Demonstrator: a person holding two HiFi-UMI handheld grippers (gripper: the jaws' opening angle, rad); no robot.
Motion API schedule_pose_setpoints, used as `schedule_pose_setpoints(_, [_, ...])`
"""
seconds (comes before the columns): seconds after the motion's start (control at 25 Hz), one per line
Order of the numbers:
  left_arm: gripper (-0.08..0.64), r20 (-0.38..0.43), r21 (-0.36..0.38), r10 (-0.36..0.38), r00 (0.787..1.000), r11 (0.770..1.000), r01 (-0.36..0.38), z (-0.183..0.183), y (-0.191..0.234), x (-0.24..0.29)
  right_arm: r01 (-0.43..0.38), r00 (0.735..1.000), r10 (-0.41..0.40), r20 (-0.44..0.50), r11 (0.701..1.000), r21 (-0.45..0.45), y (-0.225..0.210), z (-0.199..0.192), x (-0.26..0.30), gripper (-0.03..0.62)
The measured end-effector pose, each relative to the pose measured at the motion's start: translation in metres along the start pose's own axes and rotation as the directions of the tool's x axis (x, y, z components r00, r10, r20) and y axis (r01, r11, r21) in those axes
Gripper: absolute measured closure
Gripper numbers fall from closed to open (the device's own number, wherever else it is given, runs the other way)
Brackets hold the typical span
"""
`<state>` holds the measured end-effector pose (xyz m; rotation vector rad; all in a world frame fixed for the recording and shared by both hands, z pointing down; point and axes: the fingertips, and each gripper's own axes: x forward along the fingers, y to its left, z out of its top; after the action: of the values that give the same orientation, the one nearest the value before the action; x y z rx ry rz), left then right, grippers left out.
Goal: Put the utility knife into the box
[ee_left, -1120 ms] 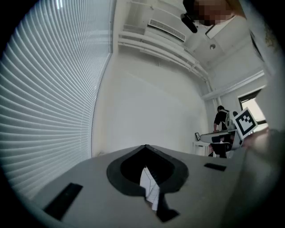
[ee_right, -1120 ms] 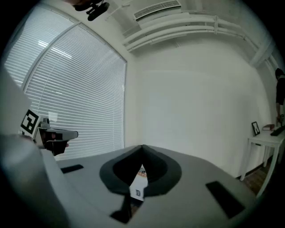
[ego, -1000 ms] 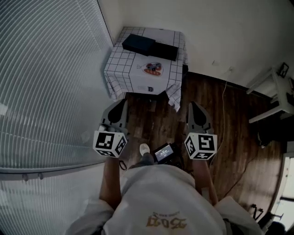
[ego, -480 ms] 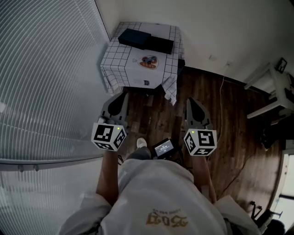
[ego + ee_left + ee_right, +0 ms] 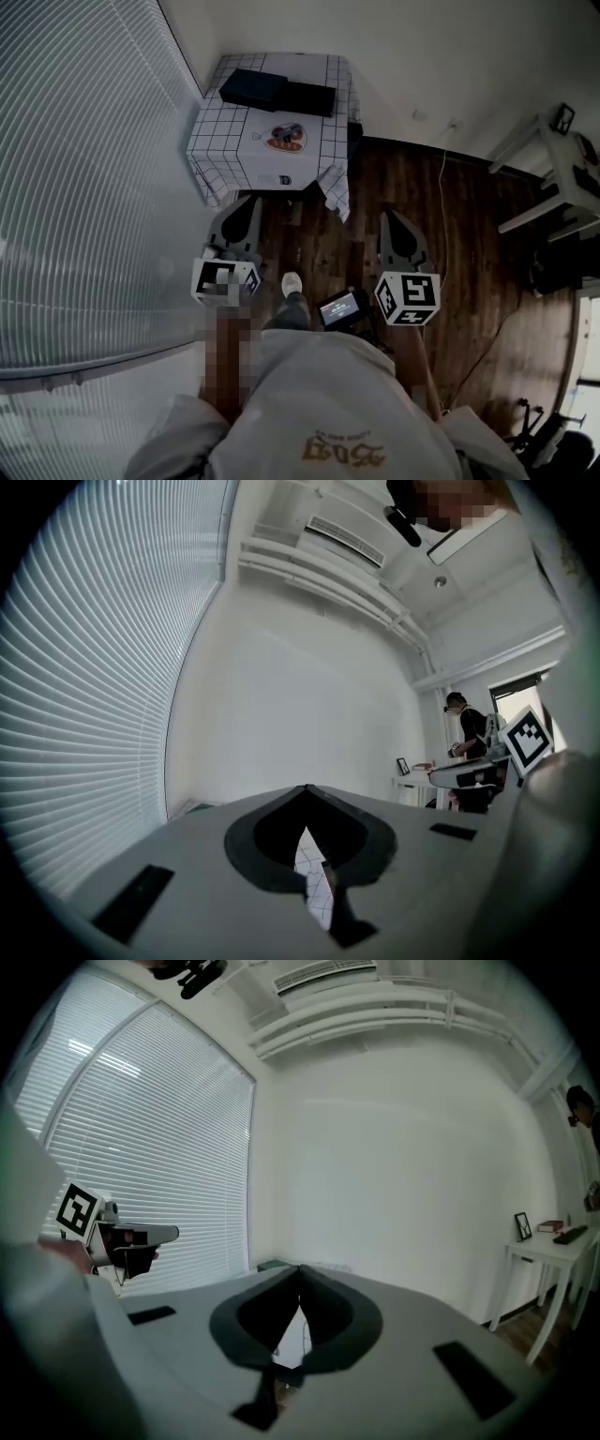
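Note:
A small table with a white checked cloth [image 5: 234, 141] stands in the corner, well ahead of me. On it lie a black box [image 5: 253, 89], a second flat black piece [image 5: 310, 98] beside it, and a small colourful item [image 5: 284, 138]; I cannot tell which is the utility knife. My left gripper [image 5: 246, 211] and right gripper [image 5: 392, 225] are held side by side above the wooden floor, short of the table. Each is shut with nothing between its jaws, as its own view shows: left gripper [image 5: 307, 791], right gripper [image 5: 298, 1269].
Window blinds [image 5: 84, 187] run along the left. White furniture [image 5: 548, 159] stands at the right and a cable [image 5: 442, 234] trails over the floor. A small screen [image 5: 339, 307] hangs at my waist, near my shoe [image 5: 292, 282]. Another person [image 5: 469, 738] stands far off.
The table has drifted left in the head view. Both grippers stay shut and level in front of me.

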<state>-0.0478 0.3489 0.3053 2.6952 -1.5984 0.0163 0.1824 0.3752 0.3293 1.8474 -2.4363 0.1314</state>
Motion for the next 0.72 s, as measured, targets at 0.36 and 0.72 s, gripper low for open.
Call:
schedule_pose_setpoints(0.36, [0.552,-0.014,-0.009,-0.026,1.0,1.0,0.026,-0.002,0.049,0.061,0.037,0.998,-0.038,-0.054,0.999,-0.032,-0.005,-0.001,0.067,0.584])
schedule_pose_setpoints(0.72, [0.552,-0.018,0.024,0.003,1.0,1.0,-0.002,-0.008,0.122,0.097,0.07,0.993,-0.073,-0.09,0.997,-0.032,0.006,-0.002,0.151,0.584])
